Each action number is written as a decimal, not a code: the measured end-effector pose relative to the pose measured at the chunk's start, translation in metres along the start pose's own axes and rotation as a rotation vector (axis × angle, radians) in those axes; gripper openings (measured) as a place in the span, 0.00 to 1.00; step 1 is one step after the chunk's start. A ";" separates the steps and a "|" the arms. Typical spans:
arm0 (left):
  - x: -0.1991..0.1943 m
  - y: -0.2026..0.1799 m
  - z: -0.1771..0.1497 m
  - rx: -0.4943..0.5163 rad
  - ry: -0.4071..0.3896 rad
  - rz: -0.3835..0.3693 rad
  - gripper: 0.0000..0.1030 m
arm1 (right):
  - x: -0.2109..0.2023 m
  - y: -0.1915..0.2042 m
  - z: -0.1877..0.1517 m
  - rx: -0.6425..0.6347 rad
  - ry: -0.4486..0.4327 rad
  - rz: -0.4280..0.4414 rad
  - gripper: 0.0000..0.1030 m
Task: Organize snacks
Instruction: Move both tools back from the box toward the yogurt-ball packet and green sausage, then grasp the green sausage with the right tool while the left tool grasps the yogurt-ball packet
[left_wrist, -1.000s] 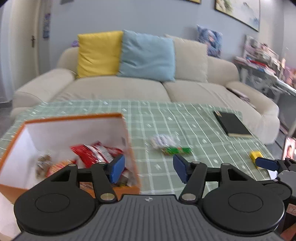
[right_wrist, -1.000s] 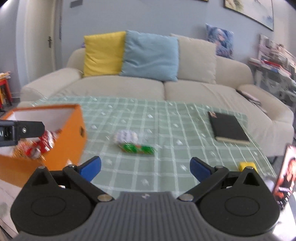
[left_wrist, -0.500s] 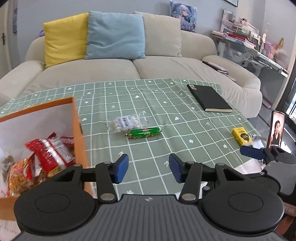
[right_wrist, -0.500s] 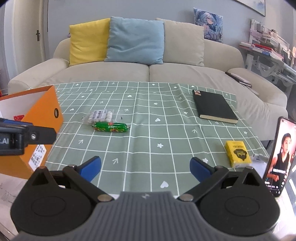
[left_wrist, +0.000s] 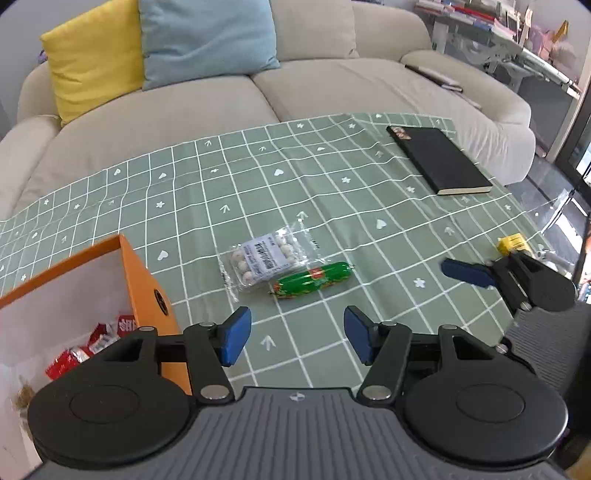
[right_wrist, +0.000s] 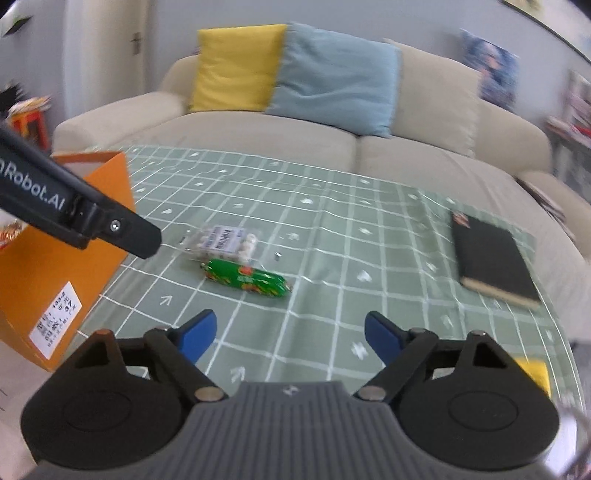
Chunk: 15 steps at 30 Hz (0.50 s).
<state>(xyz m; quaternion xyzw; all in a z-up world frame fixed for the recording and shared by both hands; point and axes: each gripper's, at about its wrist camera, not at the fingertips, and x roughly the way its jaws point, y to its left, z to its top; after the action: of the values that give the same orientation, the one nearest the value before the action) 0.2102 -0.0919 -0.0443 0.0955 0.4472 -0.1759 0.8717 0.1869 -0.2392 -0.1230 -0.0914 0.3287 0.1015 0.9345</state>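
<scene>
Lying on the table (left_wrist: 369, 206): two snacks (left_wrist: 310, 280), one notebook (left_wrist: 439, 162); both grippers (left_wrist: 297, 339) wide, empty

- "Robot.AI", white lettering, partly cut off at the frame edge, on the black body of the left claw (right_wrist: 92, 218) as the right wrist view shows it
- White sticker (right_wrist: 55, 319) on the side of the orange box (right_wrist: 55, 273): printed lines, only the number "37" legible
- Label on the clear packet of white balls (left_wrist: 264, 258): dark print, too small to read
- Green sausage wrapper (right_wrist: 247, 277): red patch, wording illegible
</scene>
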 end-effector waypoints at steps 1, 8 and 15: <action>0.003 0.003 0.003 0.002 0.007 0.003 0.67 | 0.008 0.001 0.004 -0.025 -0.002 0.015 0.80; 0.027 0.020 0.015 -0.009 0.087 -0.013 0.67 | 0.064 0.008 0.022 -0.160 0.025 0.102 0.78; 0.043 0.029 0.019 0.016 0.112 -0.011 0.67 | 0.099 0.003 0.029 -0.104 0.083 0.208 0.75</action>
<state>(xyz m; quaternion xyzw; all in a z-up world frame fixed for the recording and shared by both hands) 0.2590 -0.0813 -0.0680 0.1098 0.4945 -0.1786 0.8435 0.2791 -0.2165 -0.1643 -0.1092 0.3692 0.2108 0.8985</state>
